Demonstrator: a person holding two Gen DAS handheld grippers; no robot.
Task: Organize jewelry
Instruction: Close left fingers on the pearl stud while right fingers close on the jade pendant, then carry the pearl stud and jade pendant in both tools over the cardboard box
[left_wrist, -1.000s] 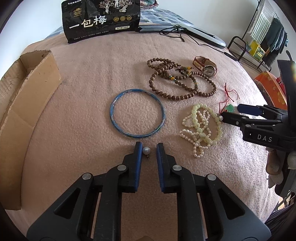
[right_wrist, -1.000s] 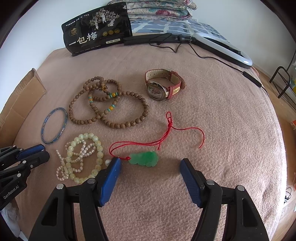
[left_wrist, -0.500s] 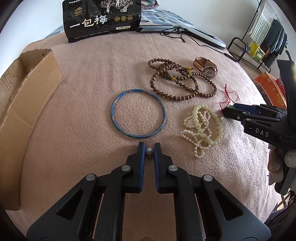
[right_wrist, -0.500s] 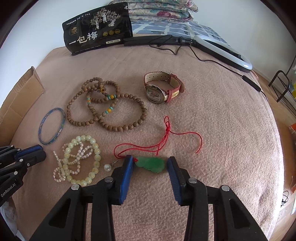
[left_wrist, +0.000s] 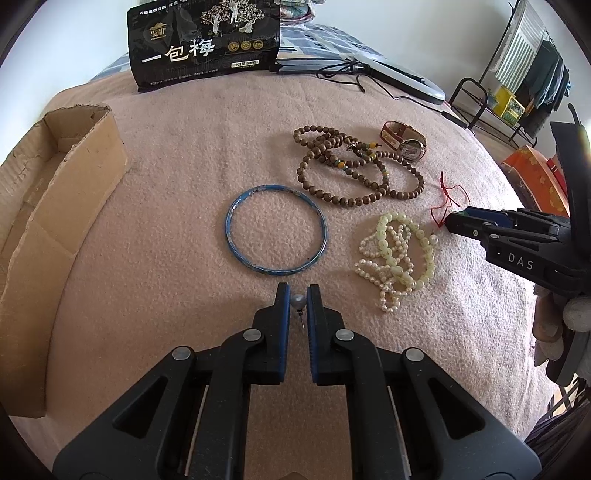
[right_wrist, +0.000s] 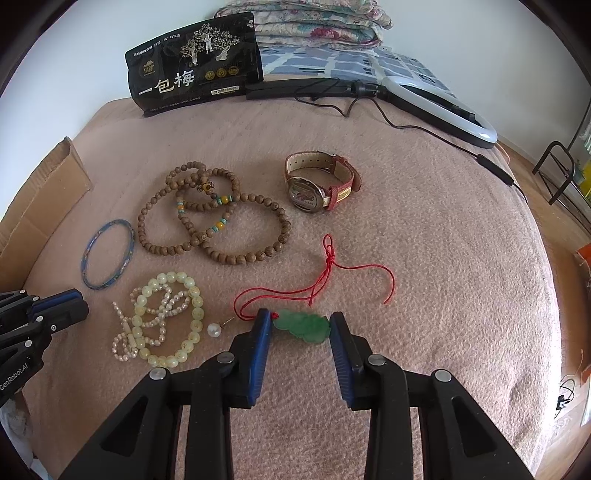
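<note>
L gripper (left_wrist: 297, 301) is clamped on a pearl stud earring (left_wrist: 298, 301), pads pinching the pearl, post pointing back toward the camera, just below the blue bangle (left_wrist: 276, 229). R gripper (right_wrist: 300, 326) sits w/ both pads against the ends of the green jade pendant (right_wrist: 302, 325), jaws part closed around it; its red cord (right_wrist: 325, 275) trails up over the pink blanket (right_wrist: 424, 240). A 2nd pearl stud (right_wrist: 214, 329) lies beside the pale bead bracelets (right_wrist: 162, 319). Wooden beads (right_wrist: 210, 218) & watch (right_wrist: 317, 182) lie farther back; cardboard box (left_wrist: 51, 192) at left.
</note>
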